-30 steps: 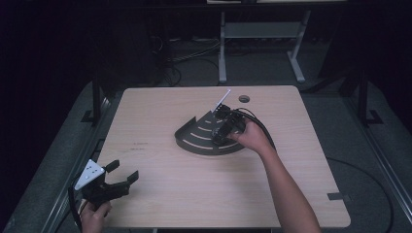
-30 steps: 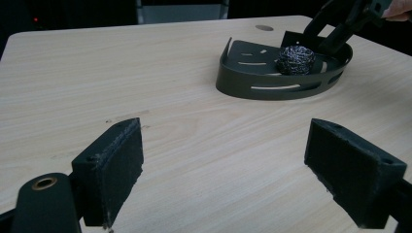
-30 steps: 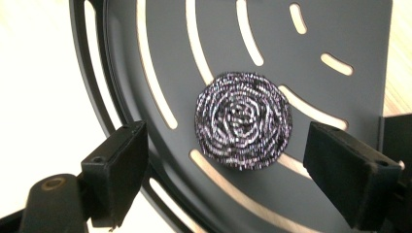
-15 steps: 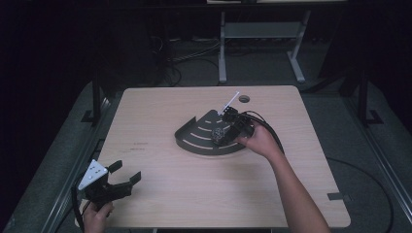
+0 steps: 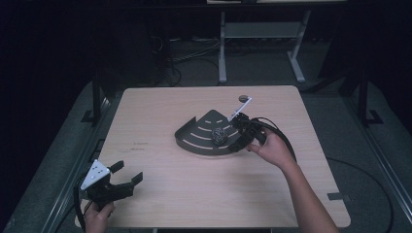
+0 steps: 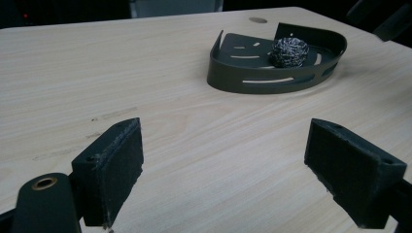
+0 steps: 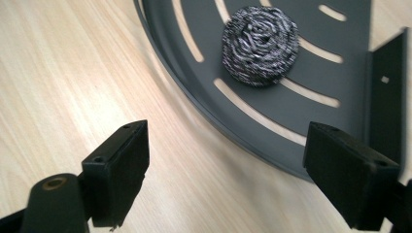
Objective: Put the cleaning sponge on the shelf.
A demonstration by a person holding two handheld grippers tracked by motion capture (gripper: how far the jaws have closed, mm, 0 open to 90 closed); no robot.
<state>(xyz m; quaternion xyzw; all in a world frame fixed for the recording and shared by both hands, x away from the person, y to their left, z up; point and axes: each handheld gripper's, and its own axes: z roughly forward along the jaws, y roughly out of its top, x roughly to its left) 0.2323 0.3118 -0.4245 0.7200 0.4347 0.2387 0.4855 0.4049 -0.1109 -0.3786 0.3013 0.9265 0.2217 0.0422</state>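
two open tongs, right tongs beside tray (steel scourer inside)

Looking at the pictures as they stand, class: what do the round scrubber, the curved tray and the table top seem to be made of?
Scrubber: most likely steel wool, a grey, glinting ball of coiled wire strands.
Curved tray: probably thin painted sheet metal, matte dark grey, with punched slots and a thin bent wall; plastic is possible.
Table top: pale wood-grain surface, perhaps laminate, smooth and matte.

One steel-wool scourer lies in one dark slotted corner tray on one wooden table. Two grippers: the left gripper near the table's front-left corner, the right gripper beside the tray.
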